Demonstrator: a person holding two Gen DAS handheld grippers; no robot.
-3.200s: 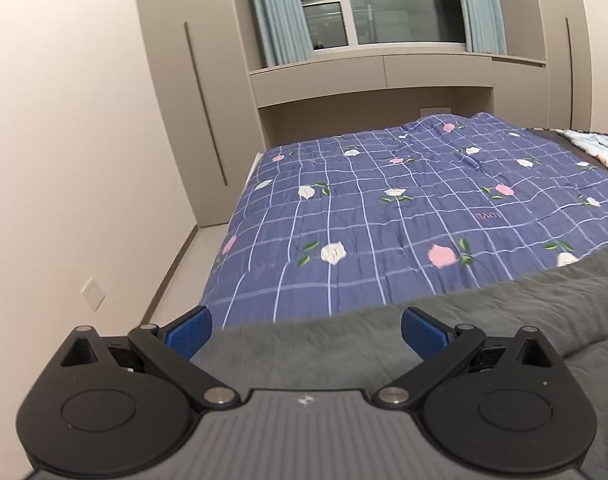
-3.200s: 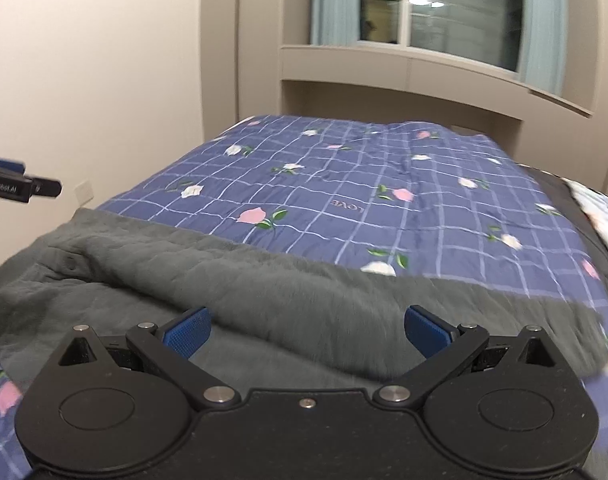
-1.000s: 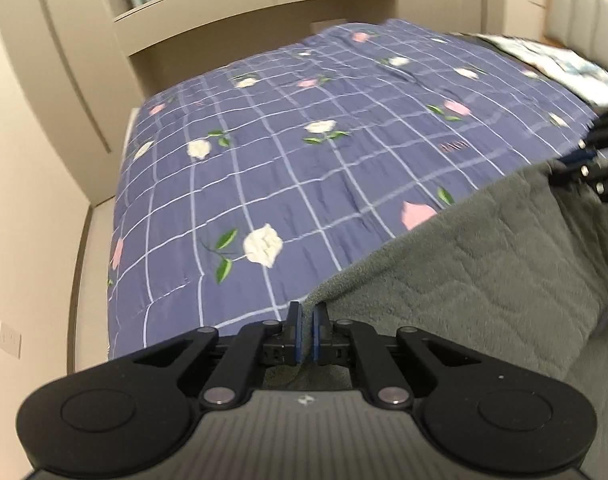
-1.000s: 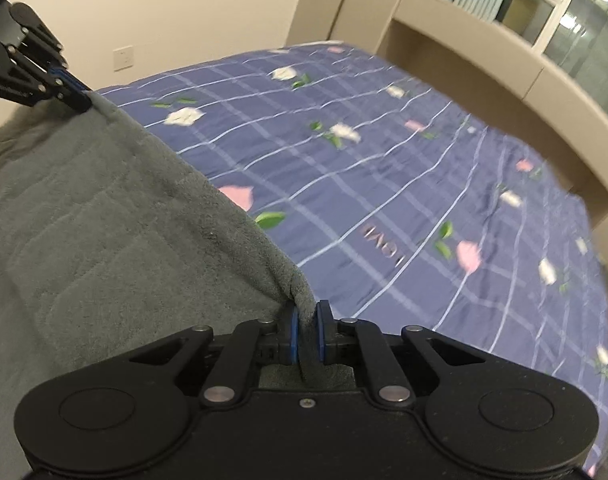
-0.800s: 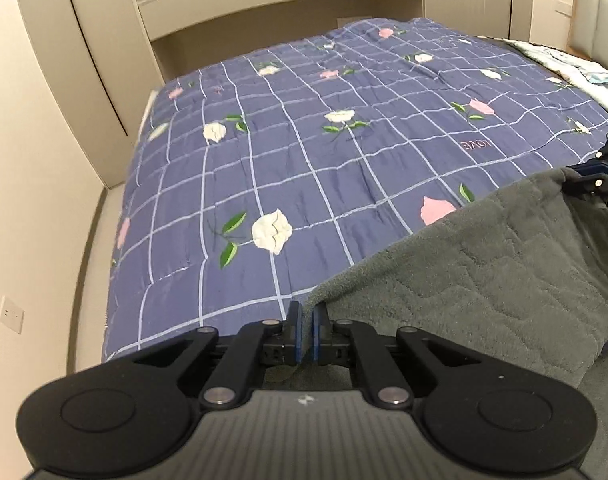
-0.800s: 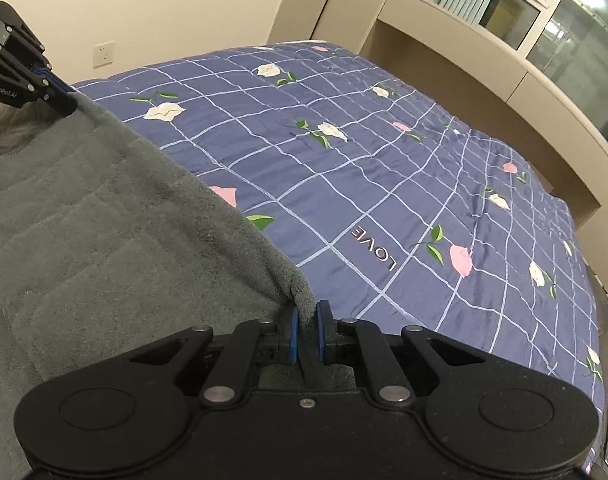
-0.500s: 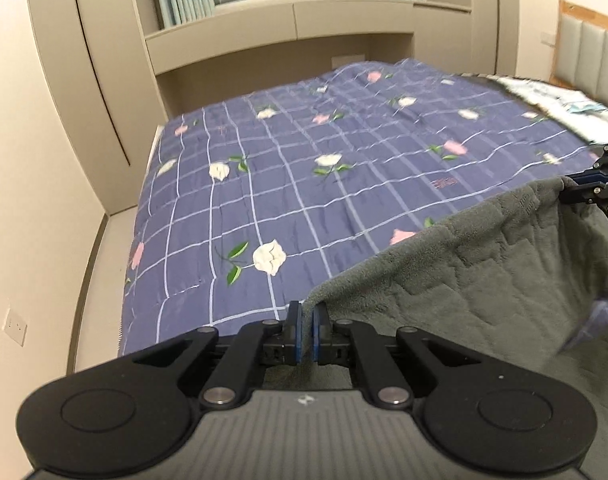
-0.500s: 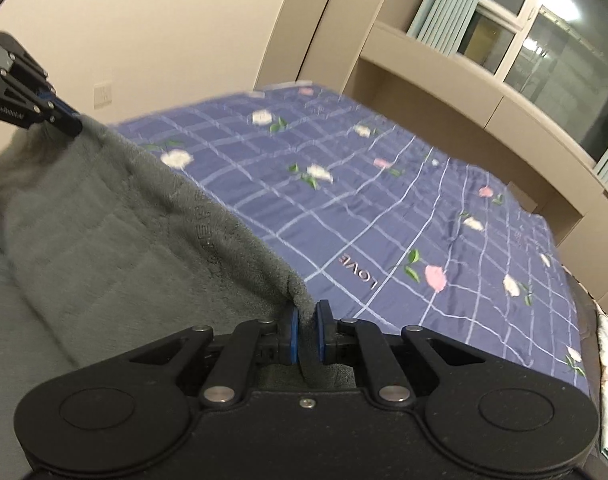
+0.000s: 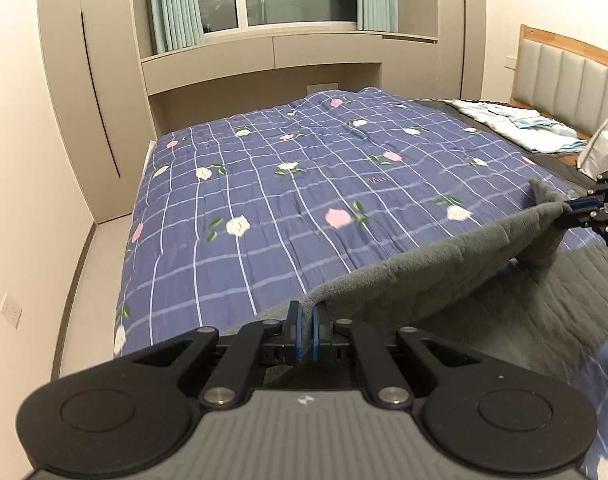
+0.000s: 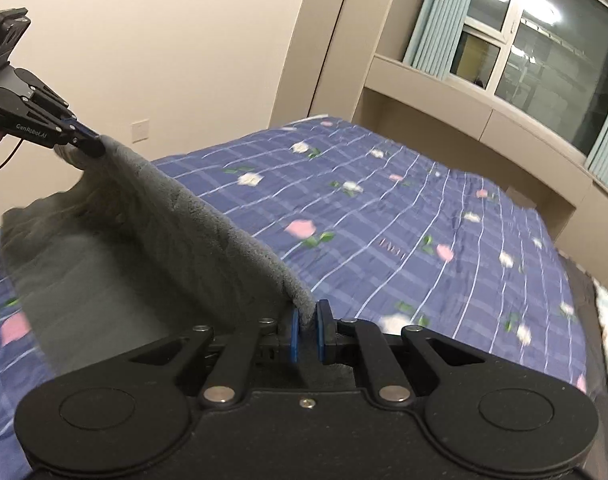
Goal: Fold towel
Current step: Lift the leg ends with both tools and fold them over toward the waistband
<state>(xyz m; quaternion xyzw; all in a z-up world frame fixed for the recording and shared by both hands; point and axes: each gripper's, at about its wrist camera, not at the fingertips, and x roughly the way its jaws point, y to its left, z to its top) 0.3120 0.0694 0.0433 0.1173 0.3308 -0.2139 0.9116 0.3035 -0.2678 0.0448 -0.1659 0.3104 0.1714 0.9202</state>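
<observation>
Your left gripper (image 9: 304, 330) and right gripper (image 10: 306, 330) each pinch a corner of the grey towel (image 9: 444, 276), its edge raised between them while the rest sags onto the bed. "GenRobot.AI" reads on the left gripper's side from the right view. Beyond lies the blue flowered quilt (image 9: 304, 184); its small stitched word is too blurred to read. Farther right, folded light bedding (image 9: 516, 124) rests before the headboard (image 9: 572, 68).
</observation>
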